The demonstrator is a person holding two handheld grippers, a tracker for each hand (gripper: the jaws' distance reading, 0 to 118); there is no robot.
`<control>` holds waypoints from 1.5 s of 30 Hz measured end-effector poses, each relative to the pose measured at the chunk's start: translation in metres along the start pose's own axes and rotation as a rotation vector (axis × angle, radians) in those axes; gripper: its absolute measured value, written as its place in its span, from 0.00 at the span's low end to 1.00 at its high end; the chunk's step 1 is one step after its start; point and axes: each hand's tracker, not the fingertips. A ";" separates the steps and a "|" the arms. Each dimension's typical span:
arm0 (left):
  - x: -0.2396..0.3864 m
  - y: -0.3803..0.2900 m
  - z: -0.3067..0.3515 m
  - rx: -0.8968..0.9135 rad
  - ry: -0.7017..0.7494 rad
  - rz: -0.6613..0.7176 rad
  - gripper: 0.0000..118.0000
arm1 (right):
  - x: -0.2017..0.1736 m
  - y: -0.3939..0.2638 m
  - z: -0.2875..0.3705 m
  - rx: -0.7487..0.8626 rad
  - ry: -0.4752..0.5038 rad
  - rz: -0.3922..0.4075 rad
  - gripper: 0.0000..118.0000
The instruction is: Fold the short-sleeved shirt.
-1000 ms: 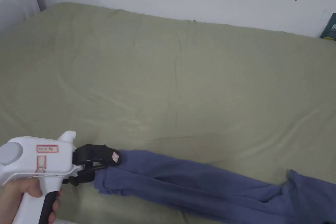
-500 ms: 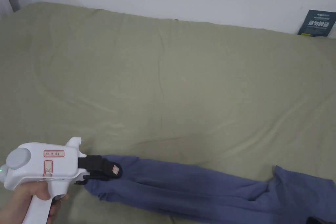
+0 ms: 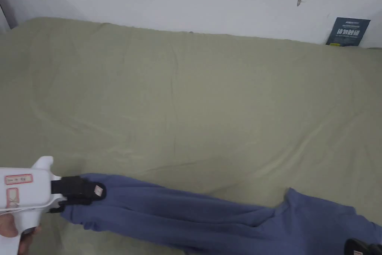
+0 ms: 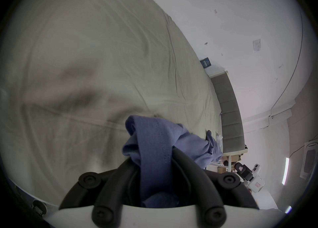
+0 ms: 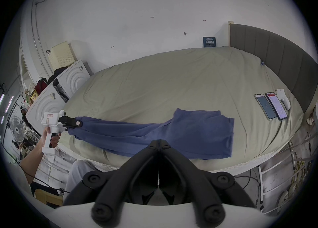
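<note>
A blue short-sleeved shirt lies bunched into a long strip along the near edge of the olive bed. My left gripper is at its left end, shut on a gathered bunch of the fabric. From there the strip runs right and widens into a flatter part. My right gripper hovers off the bed's near edge by the shirt's wider part. Its jaws are pressed together with nothing between them. Its black tip shows at the lower right of the head view.
Two phones and a small white object lie on the bed near the grey headboard. A dark card leans on the white wall behind the bed. White cabinets stand past the bed's left end.
The head camera has swung right. My left gripper has drawn the shirt's end a little to the left, dragging the strip along. The right gripper's tip has come into the lower right corner.
</note>
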 end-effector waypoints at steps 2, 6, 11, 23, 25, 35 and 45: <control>-0.003 0.004 0.026 0.034 0.043 0.009 0.05 | 0.001 0.001 0.000 0.007 0.006 0.004 0.01; -0.009 0.010 0.075 0.121 0.168 0.005 0.05 | 0.002 0.004 -0.001 0.019 0.014 0.007 0.01; 0.020 0.000 0.078 0.096 0.254 -0.045 0.05 | 0.000 0.004 -0.002 0.054 -0.025 0.033 0.01; 0.162 -0.053 0.004 -0.006 0.523 -0.340 0.05 | 0.004 0.000 0.009 0.115 -0.110 0.087 0.01; 0.178 -0.063 -0.017 -0.029 0.535 -0.368 0.05 | 0.006 -0.003 0.010 0.113 -0.105 0.079 0.01; 0.209 -0.116 -0.156 -0.131 0.636 -0.523 0.88 | 0.023 -0.016 0.014 0.097 -0.094 0.016 0.01; 0.213 -0.103 -0.092 -0.075 0.476 -0.512 0.86 | 0.034 -0.016 0.018 0.094 -0.098 -0.034 0.01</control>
